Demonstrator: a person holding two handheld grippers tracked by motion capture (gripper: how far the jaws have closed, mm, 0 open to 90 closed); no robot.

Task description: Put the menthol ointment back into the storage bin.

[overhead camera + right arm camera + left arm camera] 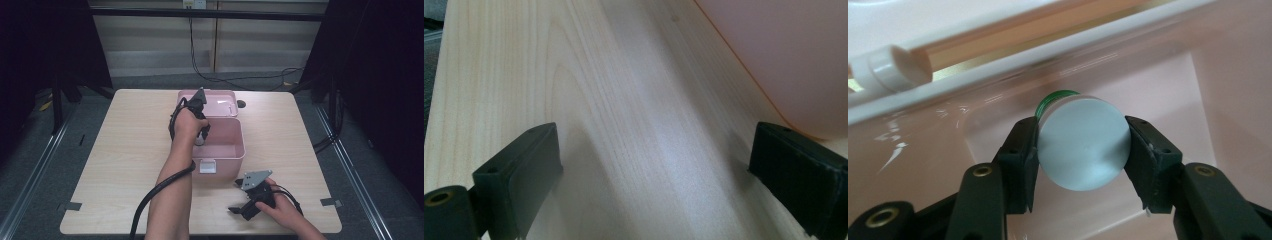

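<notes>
- Holding a small bottle (1083,145) between its jaws, the left hand-held gripper (201,131) hangs inside the open pink box (239,150); both pads press on the bottle's sides.
- Bottle seen end-on in the left gripper view: flat grey-white round face toward the camera, a green rim showing behind it at the top.
- Bottle sits over the box's pink inner floor; whether it touches the floor cannot be told.
- Pink box stands mid-bench, toward the far edge, its lid (220,104) swung open and lying back toward the far edge.
- White latch (207,166) on the box's near wall.
- A white hinge bar with a round end cap (890,70) runs along the box rim in the left gripper view.
- Right hand-held gripper (239,209) lies low at the near right part of the bench (130,135), just beside the box's near right corner.
- Right jaws stand wide apart, nothing between them, bare wood under them; the box's pink wall (789,55) shows just beside one jaw.
- Black cable (160,187) trails from the left hand-held gripper along the forearm to the near edge.
</notes>
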